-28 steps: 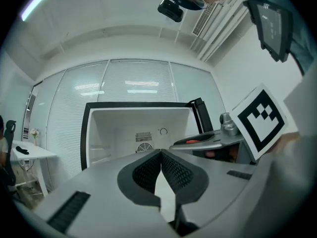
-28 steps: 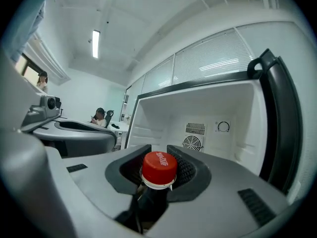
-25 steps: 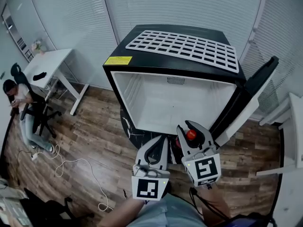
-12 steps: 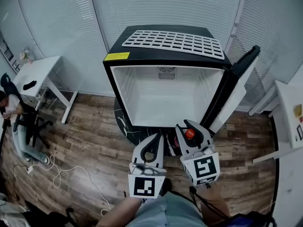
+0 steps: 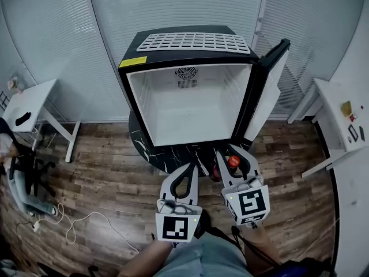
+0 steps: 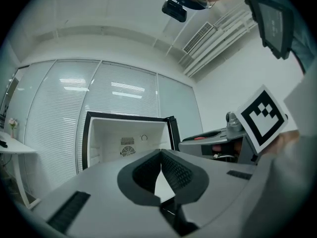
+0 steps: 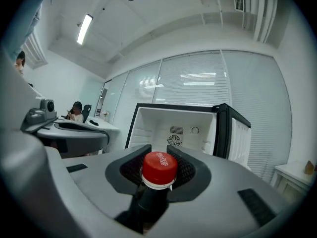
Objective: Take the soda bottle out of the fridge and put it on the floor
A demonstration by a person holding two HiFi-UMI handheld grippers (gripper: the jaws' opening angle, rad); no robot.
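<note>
The soda bottle (image 5: 233,161), dark with a red cap (image 7: 159,167), stands upright between the jaws of my right gripper (image 5: 233,154), which is shut on its neck just under the cap. The bottle is outside the black fridge (image 5: 190,85), in front of its open white interior, above the wooden floor (image 5: 109,172). The fridge door (image 5: 268,91) stands open at the right. My left gripper (image 5: 189,167) hangs beside the right one with its jaws shut and nothing between them (image 6: 161,155). The bottle's lower body is hidden by the gripper.
The fridge stands on a dark marbled base (image 5: 151,150). A white desk (image 5: 29,100) and a seated person (image 5: 11,154) are at the far left, with a white cable (image 5: 75,227) on the floor. A white table (image 5: 346,120) is at the right. Blinds cover the walls behind.
The view has swung so the fridge sits more to the left and faces me squarely. Both grippers keep their place in the picture, and the right one still holds the bottle.
</note>
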